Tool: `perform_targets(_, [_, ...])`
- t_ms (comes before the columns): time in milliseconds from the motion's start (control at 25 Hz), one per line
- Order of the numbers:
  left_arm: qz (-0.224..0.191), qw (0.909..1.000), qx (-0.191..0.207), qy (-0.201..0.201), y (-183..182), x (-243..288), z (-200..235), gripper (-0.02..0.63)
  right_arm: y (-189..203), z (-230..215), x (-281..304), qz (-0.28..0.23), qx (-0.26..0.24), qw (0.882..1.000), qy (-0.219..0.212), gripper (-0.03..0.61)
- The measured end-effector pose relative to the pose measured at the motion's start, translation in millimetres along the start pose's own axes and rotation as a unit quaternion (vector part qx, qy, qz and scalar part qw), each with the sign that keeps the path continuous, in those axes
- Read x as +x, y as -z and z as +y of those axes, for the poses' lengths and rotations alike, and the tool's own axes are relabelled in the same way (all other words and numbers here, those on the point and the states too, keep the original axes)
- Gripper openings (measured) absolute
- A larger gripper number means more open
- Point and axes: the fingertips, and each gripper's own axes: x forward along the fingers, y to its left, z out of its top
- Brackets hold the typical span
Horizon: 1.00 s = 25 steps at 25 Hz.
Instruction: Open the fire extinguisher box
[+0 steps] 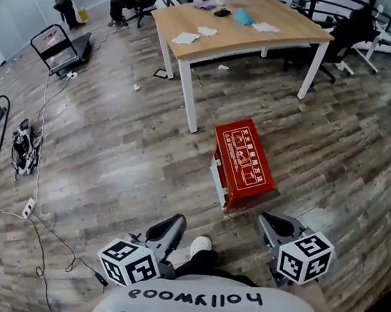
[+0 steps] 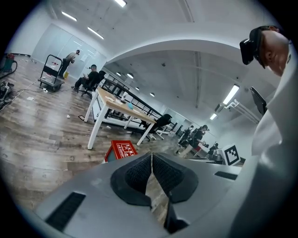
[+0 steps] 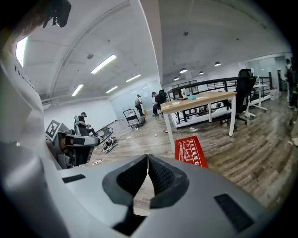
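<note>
1. Located the red fire extinguisher box [image 1: 243, 167] lying flat on the wood floor [image 1: 124, 149], printed face up, on the near side of the table [image 1: 242, 28] and close to its near leg.
2. Noted its long axis running near to far, with the far end swung slightly left. Appears shut, judging by the flush top face; cannot make out a latch or hinge side.
3. Found the left gripper [image 1: 174, 222] closed, pads meeting at the tips, nothing between them.
4. Found the right gripper [image 1: 267, 219] likewise closed and empty.
5. Observed both held low and close to the body, tips aimed far and somewhat downward. In the head view, box lies ahead of both, between their lines of aim, apart from either.
6. Judged the right gripper the nearer: tips lie near the box's near right corner, whereas the left sits further off, near and left of the near left corner.
7. Judged the task not yet started: no contact with the box. Next move calls for closing the gap along the long axis and finding the lid's opening edge.
</note>
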Motion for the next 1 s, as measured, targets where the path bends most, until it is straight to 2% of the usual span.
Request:
perform_targets(400, [0.018, 0.9996, -0.005, 0.019, -55, 47, 51, 0.015, -45, -20, 60, -0.003, 0.012, 1.0, 0.021, 0.011])
perform_targets(720, [0.035, 0.9986, -0.009, 0.039, -72, 80, 73, 0.015, -52, -36, 84, 0.009, 0.026, 0.999, 0.041, 0.011])
perform_targets(1000, [0.037, 0.9982, -0.027, 0.037, -84, 99, 89, 0.015, -58, -49, 95, 0.023, 0.027, 0.998, 0.049, 0.011])
